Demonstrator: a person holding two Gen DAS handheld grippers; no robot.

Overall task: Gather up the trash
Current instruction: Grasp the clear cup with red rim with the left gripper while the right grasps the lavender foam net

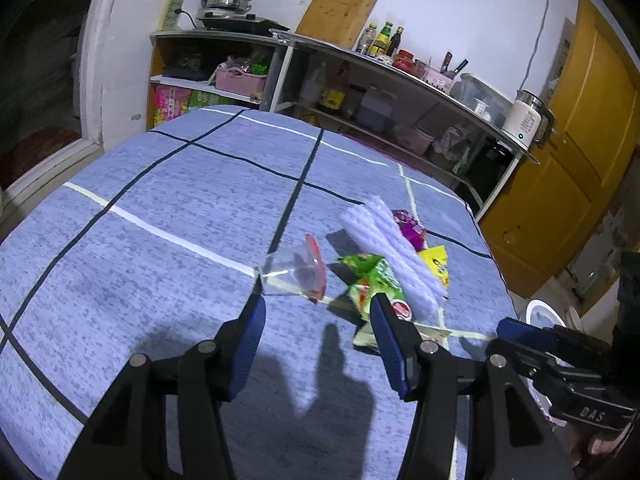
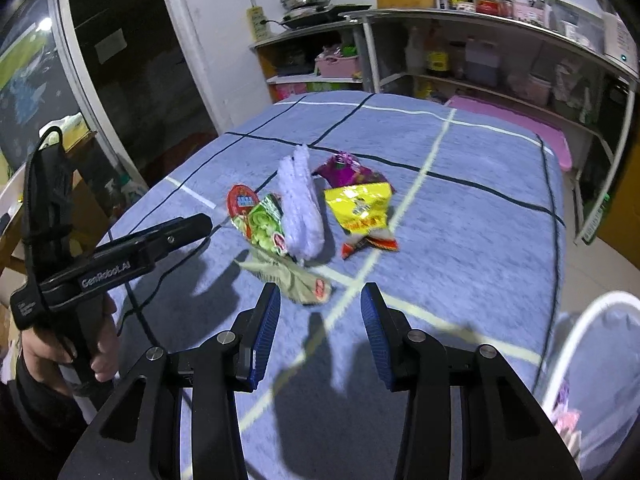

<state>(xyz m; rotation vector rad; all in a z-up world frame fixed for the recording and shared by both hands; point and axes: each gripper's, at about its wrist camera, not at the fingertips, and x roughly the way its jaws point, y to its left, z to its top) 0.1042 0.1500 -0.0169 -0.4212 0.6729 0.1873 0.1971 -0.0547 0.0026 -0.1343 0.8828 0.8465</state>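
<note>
Where crinkled foil wrappers (image 2: pixel 358 210) cluster, ribbed foam netting (image 2: pixel 300 208) lies.

Left gripper (image 1: pixel 318 320) tilted down over blue checked cloth (image 1: pixel 160 220), jaws apart, nothing between. Right gripper (image 2: pixel 320 312) beside it, also tilted down, jaws apart, empty. Hand (image 2: pixel 100 356) grips left gripper's handle.
</note>
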